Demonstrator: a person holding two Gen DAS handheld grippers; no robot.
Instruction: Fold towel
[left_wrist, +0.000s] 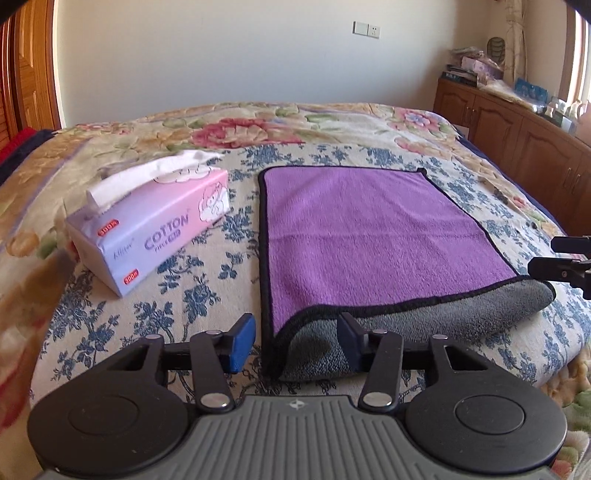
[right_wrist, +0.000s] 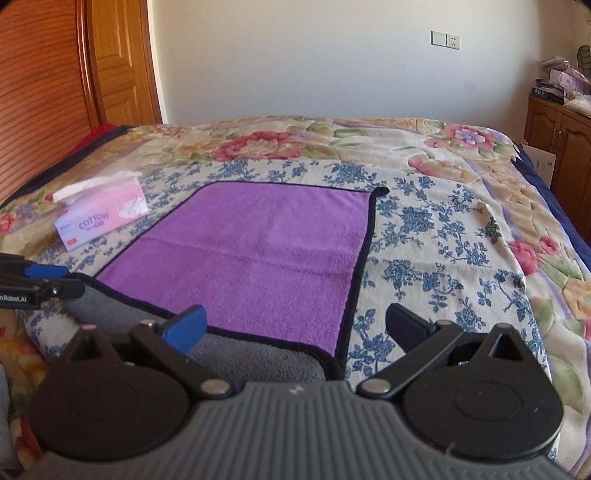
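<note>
Towel (left_wrist: 369, 236): lies flat on the bed (left_wrist: 369, 125), purple side up, near edge turned back to show the grey side.
Left gripper (left_wrist: 297, 338): jaws open, around the near left corner.
Right gripper (right_wrist: 295, 326): jaws wide open, over the near right corner.
Advice: I think each should pinch its corner deeply, then lift both together towards the far edge.
Tissue box (left_wrist: 147, 229): just left; keep away.

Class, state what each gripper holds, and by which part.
Nothing: left gripper and right gripper are open at the purple, black-edged towel's near corners.
</note>
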